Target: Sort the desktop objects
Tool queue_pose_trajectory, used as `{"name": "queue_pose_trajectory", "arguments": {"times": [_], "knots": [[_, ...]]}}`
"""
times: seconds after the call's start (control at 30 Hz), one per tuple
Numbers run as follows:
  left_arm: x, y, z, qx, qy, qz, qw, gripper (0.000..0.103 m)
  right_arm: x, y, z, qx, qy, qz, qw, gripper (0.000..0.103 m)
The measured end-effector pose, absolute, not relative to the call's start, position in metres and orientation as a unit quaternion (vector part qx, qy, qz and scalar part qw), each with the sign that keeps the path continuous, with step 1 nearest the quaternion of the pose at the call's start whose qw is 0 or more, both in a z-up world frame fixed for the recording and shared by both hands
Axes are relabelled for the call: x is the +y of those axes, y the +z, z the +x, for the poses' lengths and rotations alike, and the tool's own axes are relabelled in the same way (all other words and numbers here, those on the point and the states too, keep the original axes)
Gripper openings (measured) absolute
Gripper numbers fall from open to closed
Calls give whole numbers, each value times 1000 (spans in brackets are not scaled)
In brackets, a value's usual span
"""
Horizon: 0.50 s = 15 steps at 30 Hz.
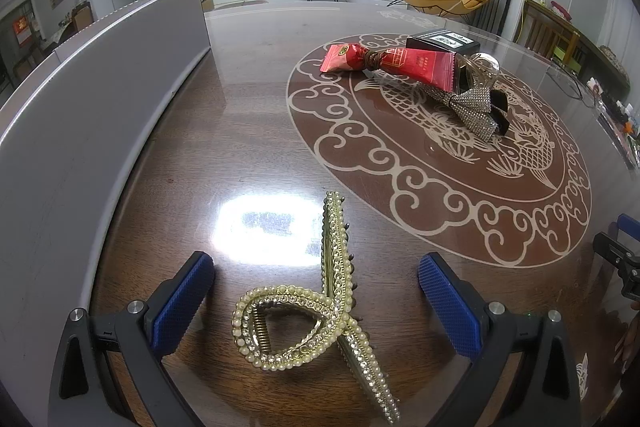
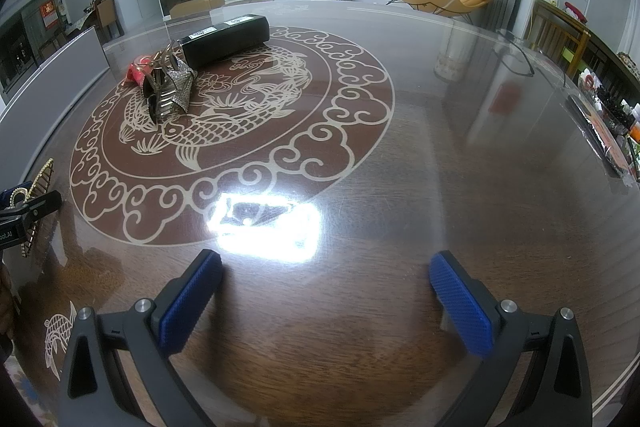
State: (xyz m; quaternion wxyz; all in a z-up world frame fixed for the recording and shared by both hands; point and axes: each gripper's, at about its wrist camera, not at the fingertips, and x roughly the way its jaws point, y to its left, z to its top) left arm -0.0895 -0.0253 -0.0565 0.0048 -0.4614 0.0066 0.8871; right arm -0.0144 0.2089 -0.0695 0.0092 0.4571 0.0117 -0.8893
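A gold pearl-studded hair claw (image 1: 320, 311) lies on the glossy table between the blue pads of my left gripper (image 1: 316, 301), which is open and not touching it. Farther off on the round fish pattern sit a red snack packet (image 1: 384, 63), a rhinestone bow clip (image 1: 472, 107) and a black box (image 1: 442, 41). My right gripper (image 2: 326, 301) is open over bare table with nothing between its fingers. In the right wrist view the black box (image 2: 226, 39) and the bow clip (image 2: 172, 91) lie at upper left, and the gold claw (image 2: 38, 187) shows at the left edge behind the left gripper.
A grey panel (image 1: 92, 99) runs along the table's left side. Eyeglasses (image 2: 516, 53) rest near the far right edge, and small items (image 2: 612, 123) crowd the right rim. The table (image 2: 440, 187) is bare wood around the right gripper.
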Motion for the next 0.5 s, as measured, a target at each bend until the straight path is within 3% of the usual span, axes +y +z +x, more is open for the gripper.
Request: {"name": "queue_pose_trajectory", "arguments": {"times": [0.5], "knots": [[-25, -58, -90, 7, 887, -461, 5, 103, 209, -69, -14, 12, -889, 457, 9, 103]]}}
